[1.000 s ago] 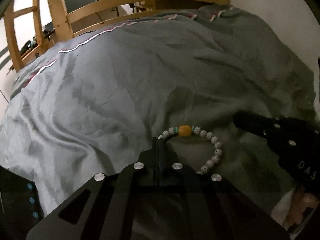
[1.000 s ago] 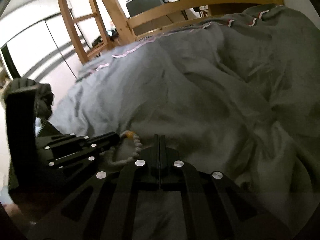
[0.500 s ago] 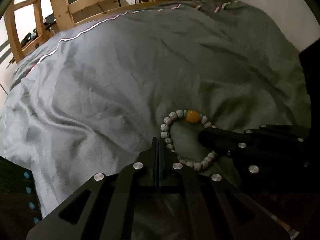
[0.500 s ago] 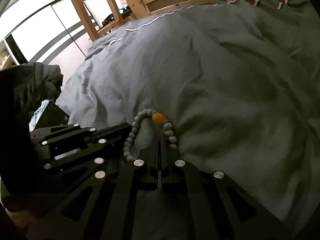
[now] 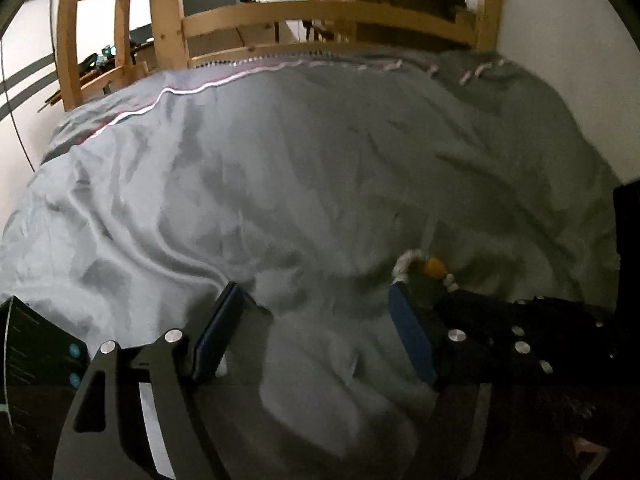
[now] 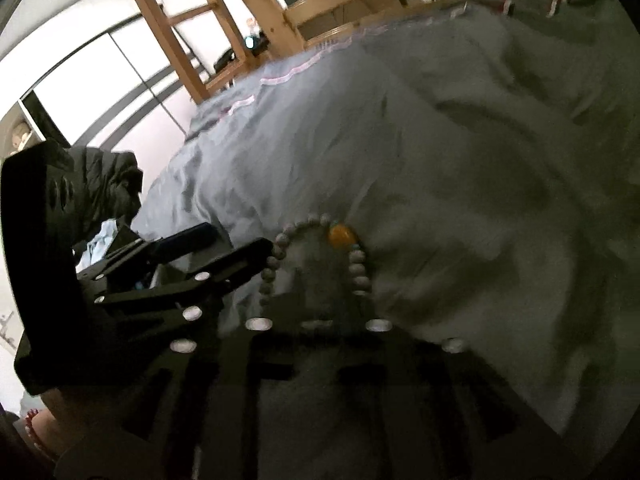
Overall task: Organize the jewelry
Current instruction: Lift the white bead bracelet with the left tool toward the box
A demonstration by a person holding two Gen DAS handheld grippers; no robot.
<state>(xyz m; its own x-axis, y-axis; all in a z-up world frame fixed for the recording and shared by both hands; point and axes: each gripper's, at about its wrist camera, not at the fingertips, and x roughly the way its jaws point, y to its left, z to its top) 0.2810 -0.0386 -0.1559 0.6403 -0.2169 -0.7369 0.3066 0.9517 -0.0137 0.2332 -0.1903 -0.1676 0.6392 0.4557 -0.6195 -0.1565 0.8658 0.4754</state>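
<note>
Our left gripper (image 5: 312, 320) is hanging spread wide over the grey duvet (image 5: 280, 180), its blue-padded fingers (image 5: 410, 336) well apart. Just beyond its right finger, the beaded bracelet (image 6: 320, 256) with one amber bead is lying on the duvet. Our right gripper (image 6: 316, 312) is reaching in at the bracelet; blur is keeping us from telling whether it is pinching.

Rumpled grey duvet (image 5: 280, 184) over wooden-framed bed (image 5: 328, 12), beaded bracelet (image 6: 320, 256) lying on it
</note>
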